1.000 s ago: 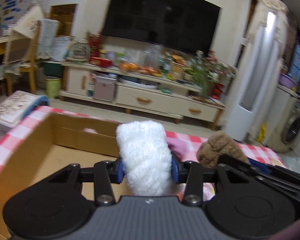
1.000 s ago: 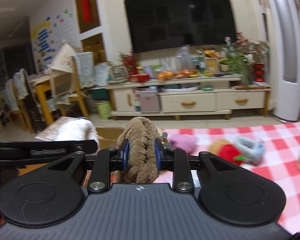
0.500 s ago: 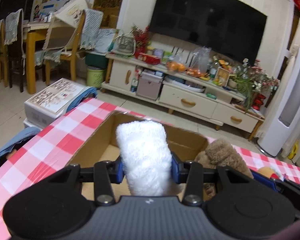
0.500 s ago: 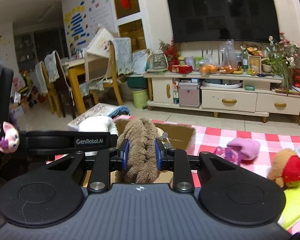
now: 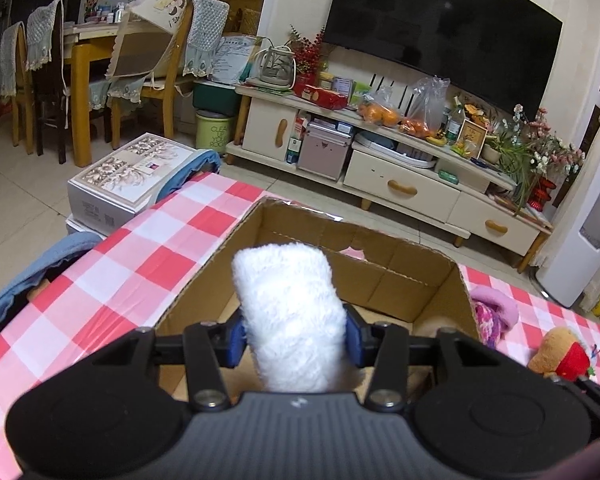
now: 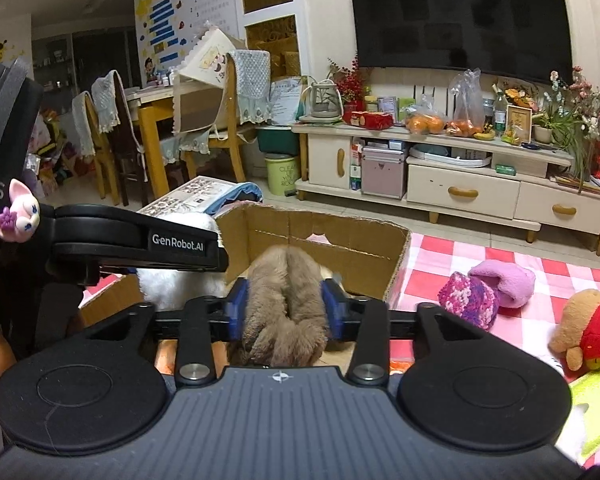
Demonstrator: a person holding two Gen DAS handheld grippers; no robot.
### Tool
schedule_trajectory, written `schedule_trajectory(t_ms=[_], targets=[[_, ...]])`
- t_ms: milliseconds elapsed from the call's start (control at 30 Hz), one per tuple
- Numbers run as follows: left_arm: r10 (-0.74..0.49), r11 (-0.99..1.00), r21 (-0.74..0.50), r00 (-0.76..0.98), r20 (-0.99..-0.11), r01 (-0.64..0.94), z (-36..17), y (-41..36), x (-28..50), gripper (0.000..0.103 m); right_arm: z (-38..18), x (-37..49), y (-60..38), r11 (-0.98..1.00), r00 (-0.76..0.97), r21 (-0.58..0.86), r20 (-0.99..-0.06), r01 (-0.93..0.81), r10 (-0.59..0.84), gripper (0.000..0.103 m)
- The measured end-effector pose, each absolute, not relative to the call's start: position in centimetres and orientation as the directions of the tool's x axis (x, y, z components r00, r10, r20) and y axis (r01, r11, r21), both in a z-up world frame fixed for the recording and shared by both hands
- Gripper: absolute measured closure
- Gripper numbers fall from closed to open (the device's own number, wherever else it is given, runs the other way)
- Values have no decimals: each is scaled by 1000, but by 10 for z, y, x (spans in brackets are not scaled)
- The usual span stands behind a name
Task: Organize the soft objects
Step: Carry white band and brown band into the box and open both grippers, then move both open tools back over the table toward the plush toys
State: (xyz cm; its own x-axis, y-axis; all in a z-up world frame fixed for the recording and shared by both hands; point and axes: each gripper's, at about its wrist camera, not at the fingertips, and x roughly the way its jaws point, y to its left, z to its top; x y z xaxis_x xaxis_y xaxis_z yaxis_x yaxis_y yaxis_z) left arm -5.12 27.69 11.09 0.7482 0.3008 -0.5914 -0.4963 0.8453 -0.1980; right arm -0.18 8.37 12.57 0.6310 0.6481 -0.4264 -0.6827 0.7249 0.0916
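Hovering over the open cardboard box (image 5: 380,272), the left gripper (image 5: 294,334) had a white plush roll (image 5: 288,308) between its blue-padded fingers (image 5: 236,338); the fingers were opening, though the pads still touched the roll's sides. The roll stood nearly upright above the box's near edge, its top reaching up in front of the box's far wall. The box sat on a table covered with a red-and-white checked cloth (image 5: 140,256), its flaps open and its brown floor showing below the gripper.

The right gripper (image 6: 286,312) hung over the same box (image 6: 340,248), just right of the left gripper's black arm (image 6: 140,240), which crossed the left part of the right wrist view. A brown plush toy (image 6: 286,304) sat between the right fingers (image 6: 236,308), which were also opening; the fur still bulged against both blue pads, so the toy had not dropped free. Beside it, behind that arm, a bit of the white roll (image 6: 172,288) showed.

Right of the box, on the checked cloth, lay a pink plush (image 6: 508,280) touching a purple-and-pink knitted ball (image 6: 468,300), and farther right a tan plush with a red part (image 6: 592,332) sat near a yellow-green cloth (image 6: 596,400). Beyond the box's far wall stood a cream TV cabinet (image 5: 400,184).
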Motion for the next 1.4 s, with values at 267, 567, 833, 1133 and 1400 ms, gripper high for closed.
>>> schedule_trajectory(t_ms=[267,567,833,1133,1400], targets=[[317,853,-186,768,-556,-487,122,268,-55,22,142,-17,60,754,693,58,-352,-654,629,3],[316,861,-189,787,-531,-473,130,258,-59,6,148,-21,11,843,785,123,-317,-523,533,1],[289,871,-204,802,-523,-447,133,248,-60,1,143,-25,-10,870,813,151,-311,-470,493,0],[246,896,-203,822,-514,-395,136,225,-58,1,141,-33,-17,895,841,128,-306,-428,446,0],[206,921,-190,838,-506,-341,135,203,-54,1,136,-36,-32,913,861,131,-304,-386,408,0]])
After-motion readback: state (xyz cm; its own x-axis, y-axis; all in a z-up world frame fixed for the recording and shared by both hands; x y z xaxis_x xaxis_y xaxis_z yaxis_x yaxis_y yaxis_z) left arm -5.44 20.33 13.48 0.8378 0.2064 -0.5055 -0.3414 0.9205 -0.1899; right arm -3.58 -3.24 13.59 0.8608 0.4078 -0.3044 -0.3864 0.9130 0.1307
